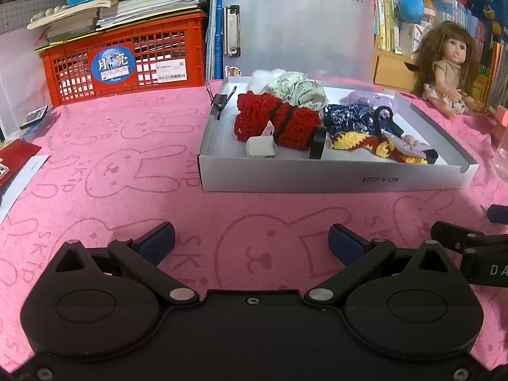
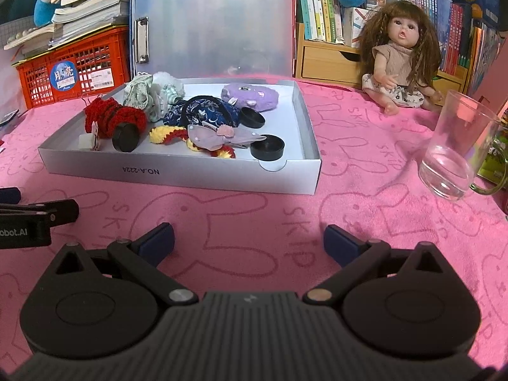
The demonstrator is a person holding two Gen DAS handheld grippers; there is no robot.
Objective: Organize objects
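A shallow white box [image 1: 333, 177] [image 2: 177, 174] sits on the pink cloth ahead of both grippers. It holds a red knitted piece [image 1: 279, 120] [image 2: 111, 116], a blue patterned scrunchie [image 1: 352, 117] [image 2: 203, 111], a yellow and red knitted piece [image 1: 358, 143] [image 2: 168, 135], a purple plush [image 2: 250, 95], a pale floral scrunchie [image 1: 298, 90] [image 2: 143, 93] and black round lids [image 2: 267, 147]. My left gripper [image 1: 250, 243] is open and empty, low over the cloth before the box. My right gripper [image 2: 249, 241] is open and empty beside it.
A doll [image 1: 447, 70] [image 2: 400, 57] sits at the back right. A clear glass [image 2: 454, 152] stands at the right. A red crate [image 1: 123, 63] [image 2: 70, 70] with stacked books is at the back left. A clipboard [image 1: 298, 28] [image 2: 212, 28] leans behind the box.
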